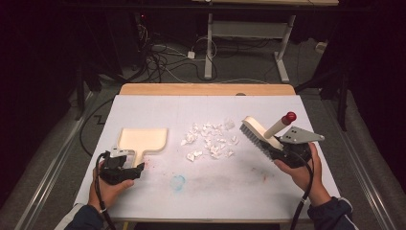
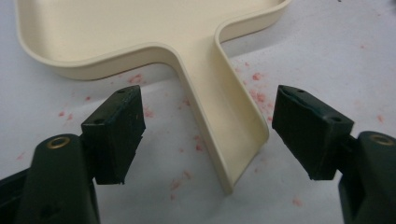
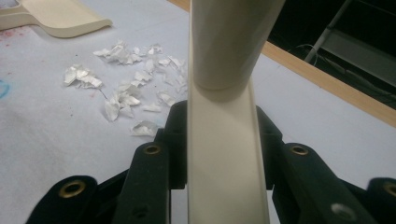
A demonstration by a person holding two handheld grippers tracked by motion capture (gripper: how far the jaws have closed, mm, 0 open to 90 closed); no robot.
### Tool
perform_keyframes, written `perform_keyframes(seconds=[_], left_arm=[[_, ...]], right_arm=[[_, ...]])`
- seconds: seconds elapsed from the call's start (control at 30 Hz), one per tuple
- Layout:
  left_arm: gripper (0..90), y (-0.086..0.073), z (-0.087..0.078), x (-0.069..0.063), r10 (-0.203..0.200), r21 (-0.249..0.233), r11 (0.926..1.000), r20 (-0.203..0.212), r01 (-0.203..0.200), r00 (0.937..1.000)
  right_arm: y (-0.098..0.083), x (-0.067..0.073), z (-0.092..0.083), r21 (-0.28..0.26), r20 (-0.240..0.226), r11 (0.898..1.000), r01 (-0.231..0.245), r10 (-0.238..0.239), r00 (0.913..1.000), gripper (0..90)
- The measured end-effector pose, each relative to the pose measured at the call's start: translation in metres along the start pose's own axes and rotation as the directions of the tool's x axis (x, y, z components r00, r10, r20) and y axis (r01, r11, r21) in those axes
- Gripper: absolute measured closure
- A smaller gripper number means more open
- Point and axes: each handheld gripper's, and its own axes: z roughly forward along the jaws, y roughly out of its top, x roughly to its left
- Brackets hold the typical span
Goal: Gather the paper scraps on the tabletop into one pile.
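while the right claw pinches the brush, the spread left claw straddles the empty dustpan's handle.

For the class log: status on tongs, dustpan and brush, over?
Left tongs open, straddling dustpan handle, not gripping. Right tongs shut on brush. Paper scraps lie between; nothing in the way.

A lab or test room: behind the white-topped table lie tangled cables on grey carpet, beside them the white metal frame of a desk, all surrounded by darkness.
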Motion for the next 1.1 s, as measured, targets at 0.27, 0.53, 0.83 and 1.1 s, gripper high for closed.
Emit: perform_keyframes(seconds=[0.27, 0.53, 0.83, 1.1], left_arm=[[27.9, 0.011, 0.015, -0.005, -0.009, 0.021, 0.9997, -0.036, 0.01, 0.9993], [31.3, 0.02, 0.023, -0.009, -0.036, 0.012, 0.9992, -0.058, 0.037, 0.9977], [50.6, 0.026, 0.025, -0.007, -0.034, 0.015, 0.9993, -0.053, 0.035, 0.998], [62.7, 0.028, 0.026, -0.007, 0.002, 0.025, 0.9997, -0.042, -0.001, 0.9991]], right_arm=[[-0.001, 0.0, 0.003, 0.005, 0.013, 1.0, -0.009, 0.009, 0.9999, 67.3], [-0.001, -0.001, 0.002, 0.0, 0.02, 1.0, -0.014, 0.014, 0.9997, 67.4], [-0.002, -0.002, 0.002, 0.0, 0.021, 1.0, -0.017, 0.017, 0.9996, 67.3], [-0.003, -0.002, 0.002, 0.006, 0.017, 1.0, -0.018, 0.018, 0.9997, 67.3]])
